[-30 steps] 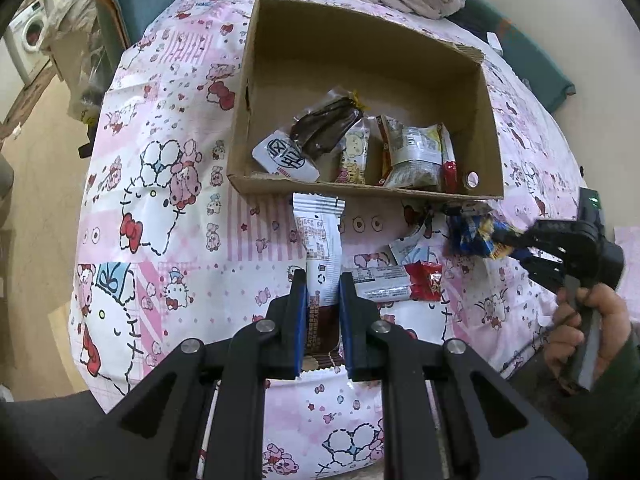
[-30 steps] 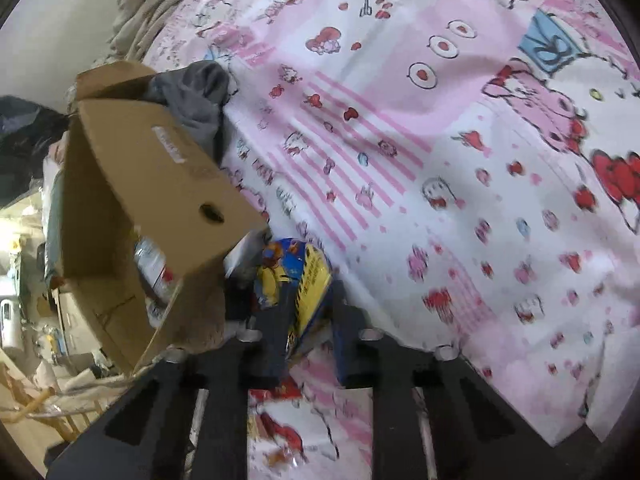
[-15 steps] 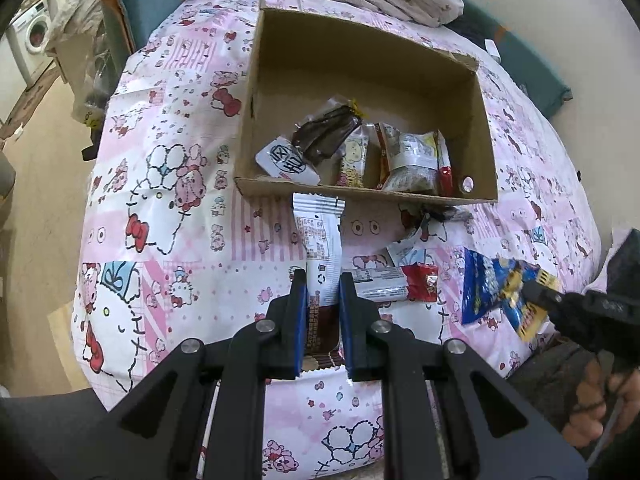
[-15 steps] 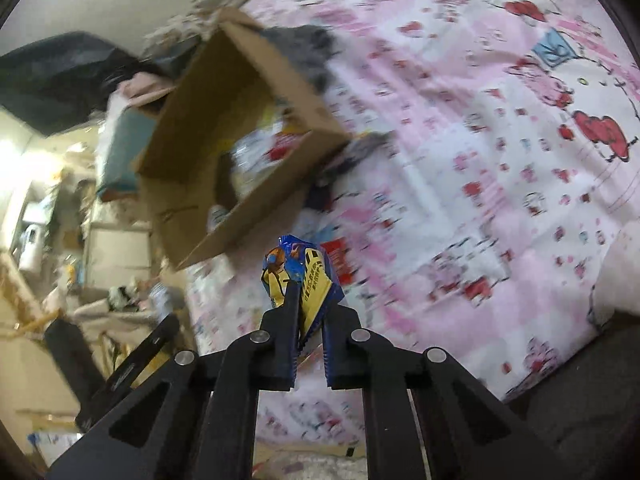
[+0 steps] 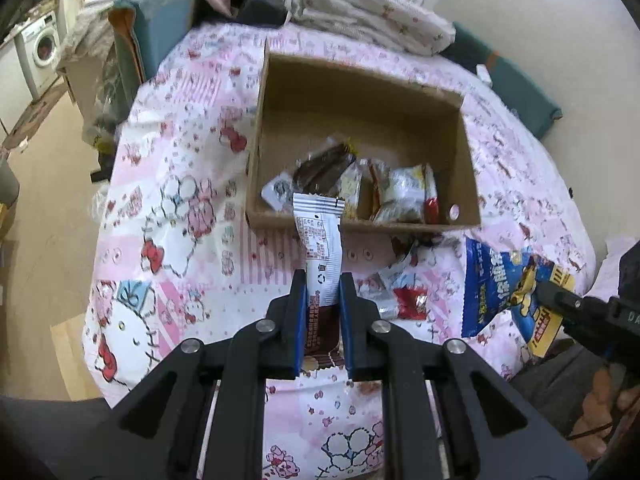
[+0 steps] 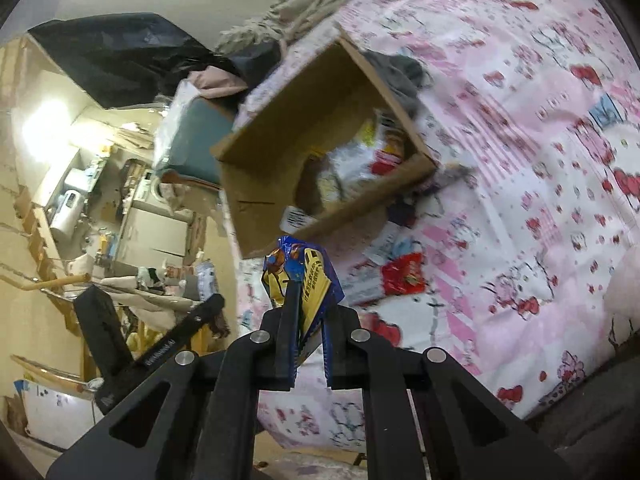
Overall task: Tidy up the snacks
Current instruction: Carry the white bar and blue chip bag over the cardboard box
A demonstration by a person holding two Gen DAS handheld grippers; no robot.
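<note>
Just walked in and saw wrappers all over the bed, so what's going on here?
A person is sorting snacks into a cardboard box on the bed. The left gripper holds a white and brown packet; the right gripper holds a blue and yellow bag. A red packet lies outside the box.

— How's the light?
— Soft and even on the pink bedsheet (image 5: 168, 216); a bright lamp glare (image 6: 44, 128) burns out the right wrist view's left side.
— Sharpness?
— Smeared cardboard box (image 6: 280, 184), bowed black corners.
</note>
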